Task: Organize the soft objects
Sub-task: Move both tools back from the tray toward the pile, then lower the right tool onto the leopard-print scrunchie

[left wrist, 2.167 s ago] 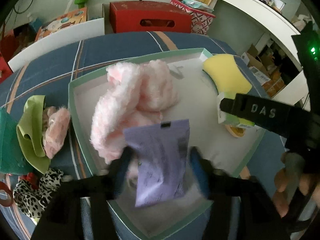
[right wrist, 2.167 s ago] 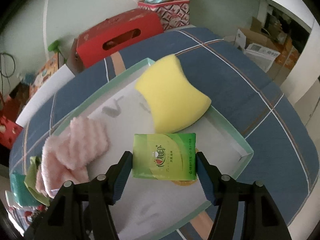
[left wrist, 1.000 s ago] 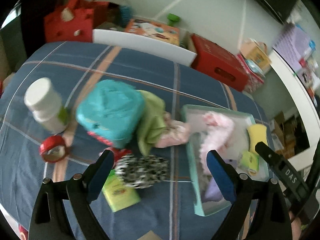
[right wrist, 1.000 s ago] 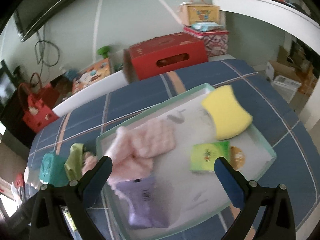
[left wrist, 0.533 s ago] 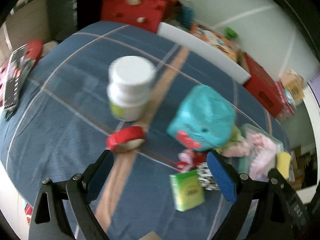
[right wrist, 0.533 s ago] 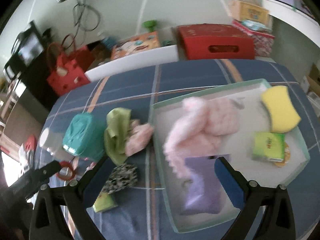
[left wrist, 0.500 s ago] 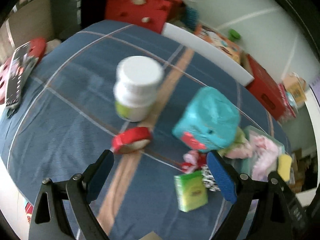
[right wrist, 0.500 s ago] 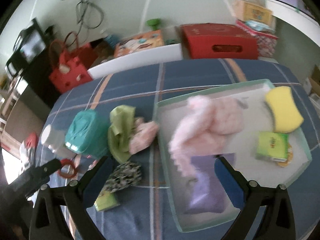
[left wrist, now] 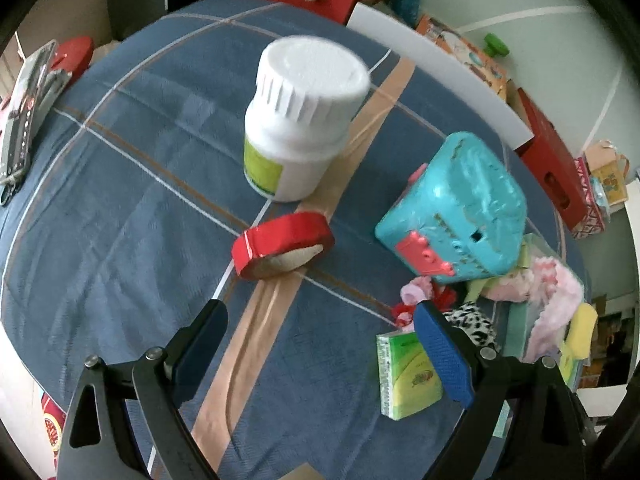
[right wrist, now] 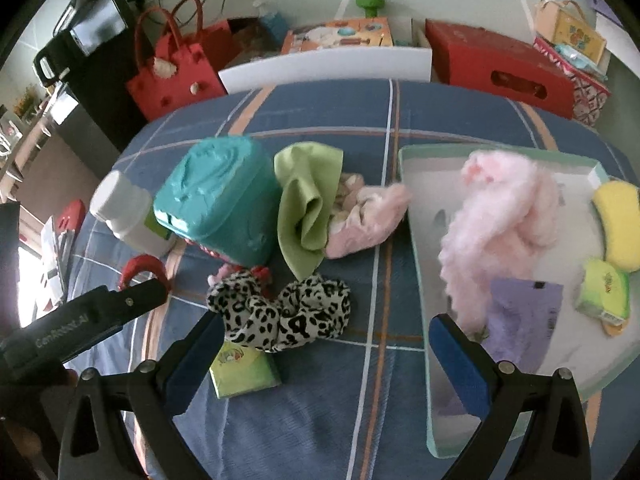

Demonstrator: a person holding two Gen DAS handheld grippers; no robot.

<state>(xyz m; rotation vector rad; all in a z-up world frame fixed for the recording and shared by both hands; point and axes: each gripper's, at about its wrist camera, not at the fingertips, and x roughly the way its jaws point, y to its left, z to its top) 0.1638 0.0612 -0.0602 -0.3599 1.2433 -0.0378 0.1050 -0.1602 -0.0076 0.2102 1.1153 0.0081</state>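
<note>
Having released both packets into the tray (right wrist: 404,168), your left gripper (left wrist: 320,344) and right gripper (right wrist: 326,354) hover with fingers apart, empty.

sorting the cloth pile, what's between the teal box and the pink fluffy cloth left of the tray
A crumpled green cloth lies between the teal box and pink fluffy cloth, clearest in the right wrist view.

Three tissue packs (right wrist: 245,368), one sponge (right wrist: 618,224)

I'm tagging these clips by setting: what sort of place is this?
Probably a lived-in home room, not a lab: a table under a blue plaid tablecloth, a red felt handbag by the wall, and a colourful children's toy box behind a red cardboard box.
</note>
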